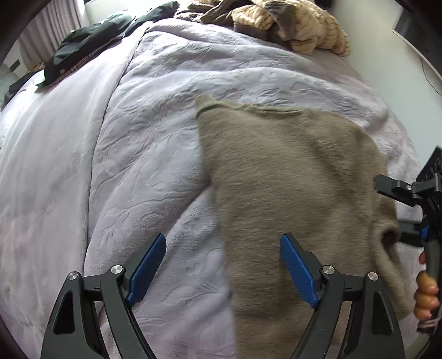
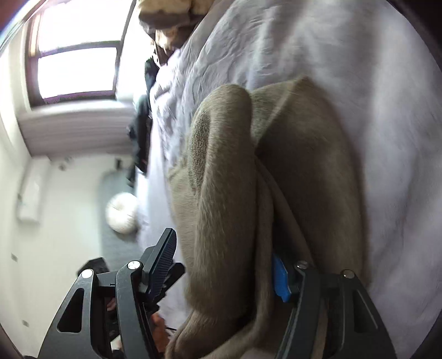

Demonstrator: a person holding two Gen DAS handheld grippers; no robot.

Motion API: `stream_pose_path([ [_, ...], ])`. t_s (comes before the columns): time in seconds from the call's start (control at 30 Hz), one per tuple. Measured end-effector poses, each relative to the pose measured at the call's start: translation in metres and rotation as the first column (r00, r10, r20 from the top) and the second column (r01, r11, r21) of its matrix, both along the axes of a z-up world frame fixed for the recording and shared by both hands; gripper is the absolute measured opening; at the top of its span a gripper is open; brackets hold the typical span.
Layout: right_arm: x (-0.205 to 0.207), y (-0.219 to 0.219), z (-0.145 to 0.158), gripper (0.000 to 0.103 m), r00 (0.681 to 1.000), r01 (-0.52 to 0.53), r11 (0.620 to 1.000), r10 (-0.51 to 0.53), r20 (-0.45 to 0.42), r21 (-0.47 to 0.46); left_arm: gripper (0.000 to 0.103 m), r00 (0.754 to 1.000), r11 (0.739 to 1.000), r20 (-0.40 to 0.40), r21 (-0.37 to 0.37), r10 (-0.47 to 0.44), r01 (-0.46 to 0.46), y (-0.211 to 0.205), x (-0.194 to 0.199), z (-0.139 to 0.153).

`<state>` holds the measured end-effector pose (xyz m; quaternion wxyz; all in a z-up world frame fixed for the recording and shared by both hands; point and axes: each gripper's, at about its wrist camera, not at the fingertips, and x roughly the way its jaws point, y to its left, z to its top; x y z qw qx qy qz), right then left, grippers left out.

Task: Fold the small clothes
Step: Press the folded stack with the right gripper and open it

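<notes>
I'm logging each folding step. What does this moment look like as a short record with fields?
surface: lilac quilted bedspread
garment: taupe fleece garment, lying on the bedspread, one part doubled over
left gripper: open, above the garment's left edge, holding nothing
right gripper: open, garment bunched between its fingers
background: tan striped clothing, dark clothes at the far end

No text, label or number is legible (either wrist view).
</notes>
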<state>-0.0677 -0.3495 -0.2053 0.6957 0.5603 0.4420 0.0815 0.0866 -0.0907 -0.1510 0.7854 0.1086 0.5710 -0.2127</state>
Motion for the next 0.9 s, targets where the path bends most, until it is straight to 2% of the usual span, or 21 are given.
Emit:
stream_pose_path([
  [0.07, 0.016, 0.01, 0.006, 0.021, 0.995, -0.082, 0.988, 0.074, -0.067, -0.129, 0.085, 1.0, 1.0, -0.029, -0.012, 0.007, -0.007, 0.003, 0.002, -0.006],
  [0.1, 0.025, 0.013, 0.011, 0.021, 0.991, -0.111, 0.977, 0.094, -0.095, -0.185, 0.085, 0.999, 1.0, -0.042, -0.022, 0.013, -0.014, 0.004, 0.003, -0.008],
  [0.13, 0.029, 0.022, 0.021, 0.02, 0.986, -0.146, 0.949, 0.119, -0.114, -0.279, 0.085, 0.999, 0.999, -0.046, -0.027, 0.018, -0.02, 0.004, 0.004, -0.008],
  [0.17, 0.034, 0.027, 0.031, 0.019, 0.986, -0.158, 0.931, 0.129, -0.109, -0.329, 0.085, 0.999, 0.999, -0.04, -0.027, 0.02, -0.021, 0.004, 0.003, -0.008],
  [0.23, 0.034, 0.037, 0.052, 0.019, 0.987, -0.159, 0.9, 0.147, -0.06, -0.406, 0.085, 1.0, 1.0, -0.024, -0.025, 0.007, -0.008, 0.0, 0.001, -0.005],
  [0.27, 0.032, 0.039, 0.064, 0.018, 0.989, -0.139, 0.897, 0.144, -0.021, -0.42, 0.085, 1.0, 1.0, -0.015, -0.025, -0.007, 0.007, -0.003, -0.001, -0.002],
  [0.4, 0.014, 0.023, 0.079, 0.018, 0.996, -0.041, 0.91, 0.07, 0.055, -0.413, 0.085, 0.997, 0.997, 0.029, -0.02, -0.069, 0.07, -0.02, -0.005, 0.005],
  [0.5, 0.005, 0.001, 0.055, 0.018, 1.0, 0.012, 0.936, -0.009, 0.01, -0.351, 0.085, 0.995, 0.995, 0.013, -0.008, -0.101, 0.101, -0.032, -0.007, -0.004],
  [0.57, 0.001, -0.012, 0.023, 0.02, 0.997, 0.025, 0.964, -0.042, -0.059, -0.264, 0.085, 0.994, 0.994, 0.002, 0.019, -0.109, 0.108, -0.037, -0.009, -0.015],
  [0.63, -0.011, -0.022, 0.001, 0.026, 0.989, 0.063, 0.973, -0.09, -0.116, -0.222, 0.086, 0.995, 0.995, -0.017, 0.007, -0.101, 0.101, -0.037, -0.009, -0.02],
  [0.67, -0.018, -0.025, -0.002, 0.03, 0.988, 0.088, 0.976, -0.112, -0.111, -0.198, 0.086, 0.996, 0.996, -0.022, -0.003, -0.091, 0.091, -0.035, -0.009, -0.021],
  [0.77, -0.037, -0.029, 0.001, 0.034, 0.981, 0.142, 0.973, -0.162, -0.106, -0.181, 0.086, 0.995, 0.996, -0.042, -0.011, -0.091, 0.091, -0.032, -0.004, -0.021],
  [0.8, -0.044, -0.029, 0.004, 0.037, 0.979, 0.149, 0.97, -0.171, -0.106, -0.191, 0.086, 0.995, 0.996, -0.05, -0.013, -0.092, 0.091, -0.031, -0.003, -0.019],
  [0.83, -0.049, -0.029, 0.007, 0.045, 0.977, 0.153, 0.966, -0.179, -0.112, -0.207, 0.086, 0.994, 0.996, -0.055, -0.013, -0.092, 0.092, -0.03, -0.003, -0.018],
  [0.9, -0.063, -0.028, 0.021, 0.048, 0.978, 0.159, 0.962, -0.185, -0.097, -0.223, 0.086, 0.994, 0.995, -0.061, -0.013, -0.096, 0.095, -0.026, -0.004, -0.014],
])
